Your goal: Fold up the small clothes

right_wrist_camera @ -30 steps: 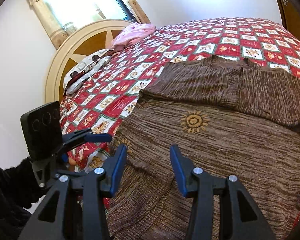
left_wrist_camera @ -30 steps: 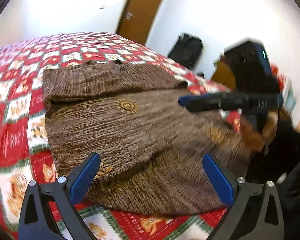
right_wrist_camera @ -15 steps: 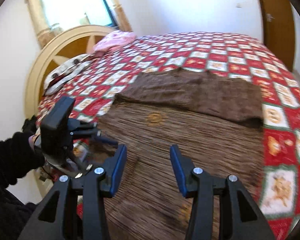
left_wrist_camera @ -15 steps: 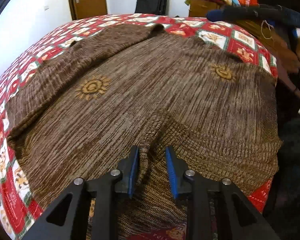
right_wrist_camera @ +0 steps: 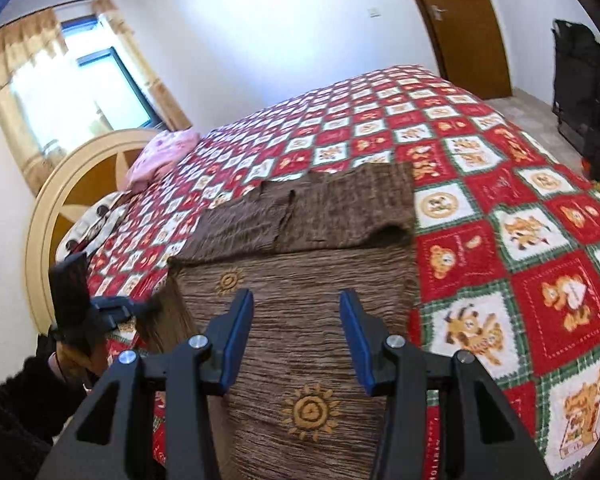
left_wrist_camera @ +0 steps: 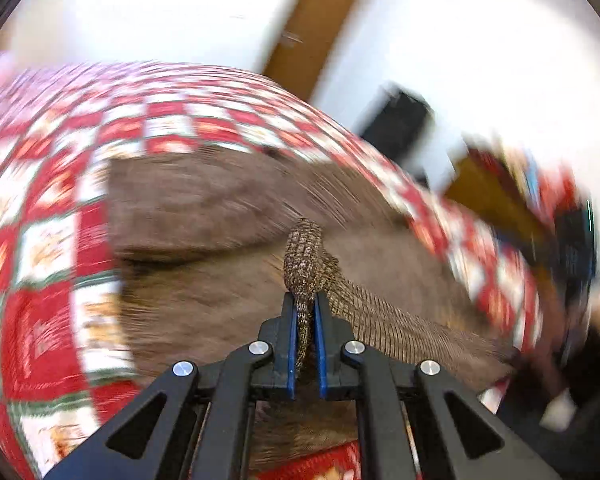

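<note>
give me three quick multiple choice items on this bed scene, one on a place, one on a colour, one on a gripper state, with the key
1. Where does the brown knit garment lie?
A. on the quilted bedspread
B. on the floor
C. on a chair

2. What colour are the sun motifs on the garment?
A. blue
B. orange-yellow
C. white

3. How is the left gripper?
A. wide open over the quilt
B. shut on nothing
C. shut on a fold of the garment

Key:
1 A, the red checked bedspread shows on both sides of the garment.
2 B, the right wrist view shows two orange-yellow suns.
3 C, knit cloth is pinched between its blue pads.
</note>
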A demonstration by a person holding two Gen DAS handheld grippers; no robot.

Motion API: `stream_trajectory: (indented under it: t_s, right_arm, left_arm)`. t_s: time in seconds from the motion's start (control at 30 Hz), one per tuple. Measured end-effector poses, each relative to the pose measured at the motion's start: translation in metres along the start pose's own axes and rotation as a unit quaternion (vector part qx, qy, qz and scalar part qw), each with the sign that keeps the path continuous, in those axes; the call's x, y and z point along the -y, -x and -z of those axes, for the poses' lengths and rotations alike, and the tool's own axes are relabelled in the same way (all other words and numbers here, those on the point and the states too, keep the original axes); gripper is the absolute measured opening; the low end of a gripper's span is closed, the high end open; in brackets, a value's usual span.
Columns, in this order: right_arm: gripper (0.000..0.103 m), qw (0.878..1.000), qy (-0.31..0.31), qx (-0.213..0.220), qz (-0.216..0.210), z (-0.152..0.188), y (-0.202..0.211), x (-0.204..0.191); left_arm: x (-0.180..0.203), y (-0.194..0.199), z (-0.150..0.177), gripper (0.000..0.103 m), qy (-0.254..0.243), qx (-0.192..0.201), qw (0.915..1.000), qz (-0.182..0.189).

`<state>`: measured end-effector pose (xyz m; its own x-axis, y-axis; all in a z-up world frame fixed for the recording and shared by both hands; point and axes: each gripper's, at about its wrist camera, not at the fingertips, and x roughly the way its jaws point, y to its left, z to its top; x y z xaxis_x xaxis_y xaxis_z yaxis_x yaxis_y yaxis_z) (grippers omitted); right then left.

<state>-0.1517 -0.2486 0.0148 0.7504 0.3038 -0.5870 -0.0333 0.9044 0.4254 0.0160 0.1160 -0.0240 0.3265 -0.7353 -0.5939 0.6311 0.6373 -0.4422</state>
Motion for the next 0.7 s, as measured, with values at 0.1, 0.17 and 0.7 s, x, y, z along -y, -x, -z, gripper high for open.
stream_trajectory:
  t_s: [0.1, 0.17, 0.7]
  right_arm:
    - [0.050, 1.000, -0.014, 0.005, 0.016, 0.001, 0.006, 0.014]
    - [0.050, 0.999, -0.020, 0.005, 0.025, 0.004, 0.013, 0.023]
    - [0.056, 0.990, 0.077, -0.110, 0.039, -0.002, -0.068, 0.005]
  left_arm:
    - [-0.023, -0.001, -0.008, 0.007, 0.037, 0.014, 0.9981, -0.046]
    - [-0.033, -0.006, -0.006, 0.007, 0.057, 0.015, 0.9969, -0.052]
    - [-0.046, -0.024, 0.019, 0.007, 0.075, -0.007, 0.9932, -0.089]
